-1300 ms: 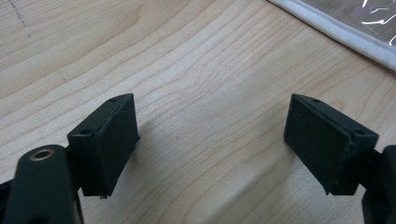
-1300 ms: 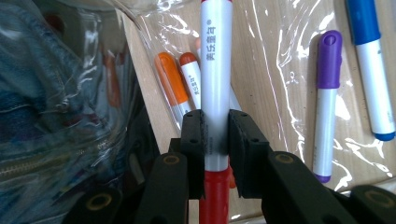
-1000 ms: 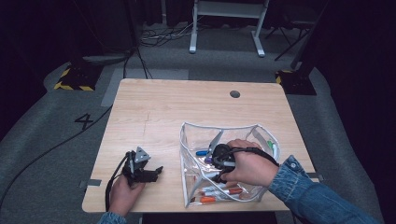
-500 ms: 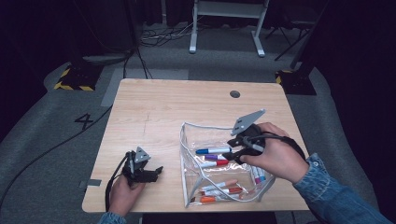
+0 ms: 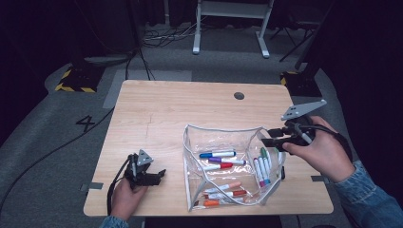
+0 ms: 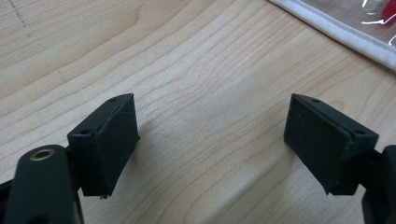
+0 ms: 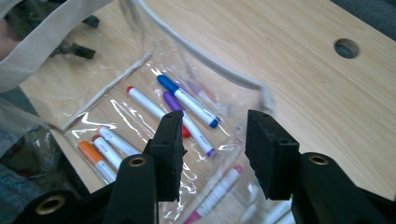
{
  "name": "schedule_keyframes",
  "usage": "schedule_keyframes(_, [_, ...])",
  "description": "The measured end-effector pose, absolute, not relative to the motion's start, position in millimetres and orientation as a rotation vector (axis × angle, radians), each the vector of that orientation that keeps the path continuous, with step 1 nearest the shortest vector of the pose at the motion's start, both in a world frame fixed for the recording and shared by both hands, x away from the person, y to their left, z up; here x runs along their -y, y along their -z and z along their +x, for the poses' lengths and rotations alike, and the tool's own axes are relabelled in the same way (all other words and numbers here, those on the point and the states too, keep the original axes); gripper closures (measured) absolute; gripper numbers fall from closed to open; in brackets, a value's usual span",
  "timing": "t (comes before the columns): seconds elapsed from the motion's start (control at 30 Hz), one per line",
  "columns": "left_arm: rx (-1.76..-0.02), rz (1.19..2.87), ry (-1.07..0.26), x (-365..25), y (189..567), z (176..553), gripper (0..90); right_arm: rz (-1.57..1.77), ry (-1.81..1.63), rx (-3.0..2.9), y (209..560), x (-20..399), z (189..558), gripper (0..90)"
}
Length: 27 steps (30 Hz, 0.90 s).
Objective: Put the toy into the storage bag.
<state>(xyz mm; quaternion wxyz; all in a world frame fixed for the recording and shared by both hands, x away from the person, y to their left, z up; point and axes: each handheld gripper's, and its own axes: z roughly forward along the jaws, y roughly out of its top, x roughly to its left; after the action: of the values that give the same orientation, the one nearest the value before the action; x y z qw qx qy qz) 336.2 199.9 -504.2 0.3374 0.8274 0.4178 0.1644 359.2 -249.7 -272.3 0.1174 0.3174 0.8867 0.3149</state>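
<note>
1. The worktop (image 5: 166, 114) is pale wood with a fine grain and carries one dark round hole (image 5: 239, 95).
2. The pouch (image 5: 223, 135) is clear plastic, edged in white trim.
3. The markers (image 5: 218, 154) inside it have white barrels with blue, purple, red, orange, green and pink caps.
4. The left claw (image 5: 159, 175) is black, with a grey three-cornered plate on top.
5. The right claw (image 5: 266, 137) is black too, with brass-coloured rivets at its joints and a grey plate above.
6. The sleeve (image 5: 370, 199) is blue denim.
7. The floor (image 5: 57, 142) is grey carpet, marked with a dark "4".
8. Yellow-and-black hazard stripes (image 5: 73, 88) edge a dark base left of the worktop.
</note>
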Motion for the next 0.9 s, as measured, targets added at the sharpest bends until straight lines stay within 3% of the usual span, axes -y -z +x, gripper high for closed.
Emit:
schedule_keyframes(0.47, [-1.092, 2.156, -0.427, -200, 504, 336, 17.9, 1.155, -0.884, -2.448, 282, 313, 369, 58.2])
schedule_keyframes(0.9, [-1.092, 2.155, -0.426, -200, 504, 336, 17.9, 1.393, -0.718, -2.468, 374, 344, 399, 56.9])
